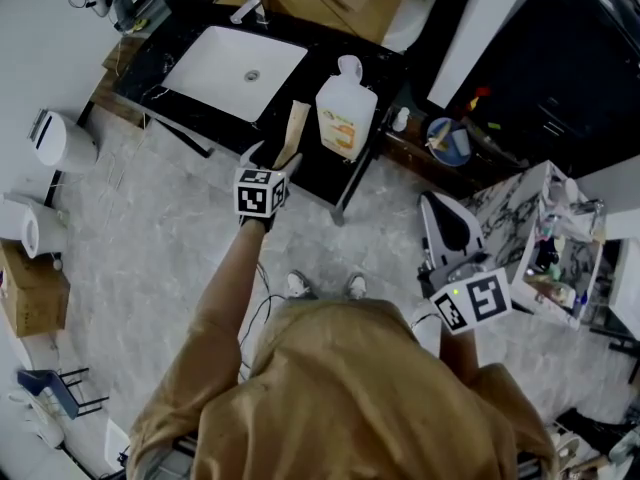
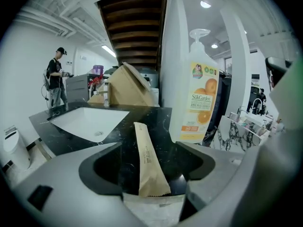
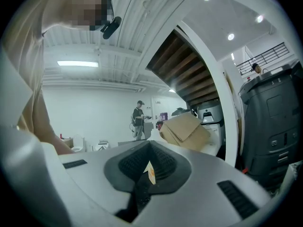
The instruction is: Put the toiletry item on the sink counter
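Left tool (image 1: 275, 158): jaws wide apart, pressing on nothing. Brown paper sachet (image 2: 146, 155) lies flat on the black surface (image 1: 312, 76) between them, just left of the soap bottle (image 1: 345, 113). Right tool (image 3: 147, 168): well away from the bottle, jaws closed on a small pale scrap (image 3: 150, 173).

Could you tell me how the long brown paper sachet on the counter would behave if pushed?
The sachet looks thin and flat, so probably light and a bit floppy. Lying flat on the glossy black counter, it should slide, not roll. Its near end sits at the counter's edge, so a nudge might drop it.
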`<state>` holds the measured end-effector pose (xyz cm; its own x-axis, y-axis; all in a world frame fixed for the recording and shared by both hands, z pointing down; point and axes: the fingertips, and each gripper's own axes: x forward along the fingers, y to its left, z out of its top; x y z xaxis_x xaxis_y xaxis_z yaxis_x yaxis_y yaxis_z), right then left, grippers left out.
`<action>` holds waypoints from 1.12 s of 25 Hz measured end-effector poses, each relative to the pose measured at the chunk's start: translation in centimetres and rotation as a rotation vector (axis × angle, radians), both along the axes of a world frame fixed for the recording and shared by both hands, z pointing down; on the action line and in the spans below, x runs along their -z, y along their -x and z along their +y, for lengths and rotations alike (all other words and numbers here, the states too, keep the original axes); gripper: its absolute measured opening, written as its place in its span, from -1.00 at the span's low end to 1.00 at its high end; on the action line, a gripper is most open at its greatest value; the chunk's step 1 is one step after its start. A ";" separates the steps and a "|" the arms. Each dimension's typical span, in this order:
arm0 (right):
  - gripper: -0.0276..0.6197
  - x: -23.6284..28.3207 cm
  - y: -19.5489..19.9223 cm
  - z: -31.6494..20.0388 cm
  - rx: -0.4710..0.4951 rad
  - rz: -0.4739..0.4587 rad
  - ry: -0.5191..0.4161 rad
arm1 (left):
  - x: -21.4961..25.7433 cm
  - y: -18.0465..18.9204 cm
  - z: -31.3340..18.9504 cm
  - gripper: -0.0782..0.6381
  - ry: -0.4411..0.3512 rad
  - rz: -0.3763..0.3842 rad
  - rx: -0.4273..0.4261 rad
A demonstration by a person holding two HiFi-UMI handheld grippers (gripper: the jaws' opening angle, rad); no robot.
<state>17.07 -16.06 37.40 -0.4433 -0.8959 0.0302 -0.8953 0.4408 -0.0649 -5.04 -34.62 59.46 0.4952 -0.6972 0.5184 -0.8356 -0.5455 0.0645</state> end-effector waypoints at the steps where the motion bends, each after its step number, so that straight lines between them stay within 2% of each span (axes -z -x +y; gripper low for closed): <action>1: -0.91 0.0 0.1 -0.1 0.007 0.000 -0.001 | 0.2 0.3 0.1 0.14 -0.003 -0.002 0.005; 9: -0.91 0.1 2.0 -1.3 0.074 0.014 -0.015 | 4.4 3.1 1.2 0.14 -0.078 0.039 0.067; 15: -0.91 0.9 3.1 -2.0 0.112 0.019 -0.037 | 11.1 6.0 2.8 0.12 -0.229 0.070 0.119; 20: -0.91 2.1 4.1 -2.8 0.136 0.025 -0.068 | 18.4 8.9 5.2 -0.16 -0.386 0.072 0.144; 25: -0.91 3.2 4.5 -3.5 0.146 0.027 -0.095 | 25.2 11.6 8.5 -0.65 -0.534 0.086 0.163; 28: -0.91 3.8 4.7 -3.7 0.146 0.027 -0.110 | 28.3 13.2 10.3 -0.75 -0.591 0.106 0.182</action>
<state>12.38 -19.72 33.56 -0.5693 -0.8206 -0.0505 -0.8220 0.5694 0.0137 -18.20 -24.27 31.19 0.3693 -0.9290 -0.0258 -0.9240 -0.3641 -0.1168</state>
